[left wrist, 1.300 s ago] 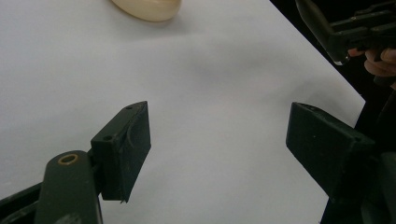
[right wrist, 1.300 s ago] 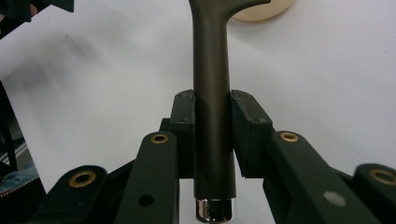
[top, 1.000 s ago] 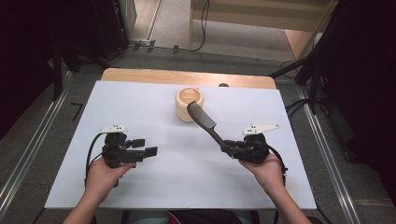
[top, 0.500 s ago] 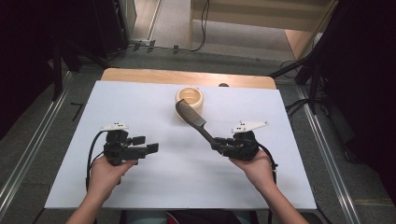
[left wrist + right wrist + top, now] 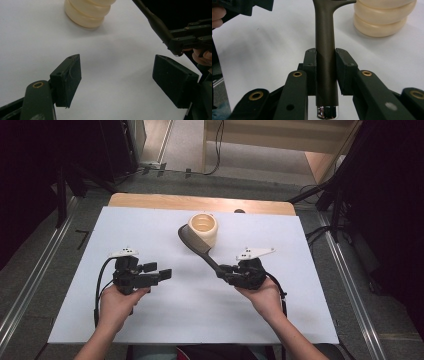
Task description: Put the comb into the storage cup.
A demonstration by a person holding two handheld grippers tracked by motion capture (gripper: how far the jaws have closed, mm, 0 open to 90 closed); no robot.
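The fingers (image 5: 312, 65) of the right gripper (image 5: 226, 271) are clenched on the dark handle of a spatula (image 5: 196, 245), one pad on each side of the shaft, with the handle's shiny metal end cap poking out behind them in the right gripper view. The spatula slants up and away from that gripper toward the far edge of the counter (image 5: 200, 320), its broad dark blade lying just beside a cream ribbed cup (image 5: 203, 228) and overlapping its left side in the high view; whether blade and cup touch cannot be told. The cup stands upright near the middle of the counter's far edge. The left gripper (image 5: 165, 275) is held above the counter's left half, well apart from the spatula, its fingers (image 5: 68, 77) released and spread wide with nothing between them but white counter. A hand (image 5: 117, 302) holds each gripper from the near edge, and a black cable loops from the left one.
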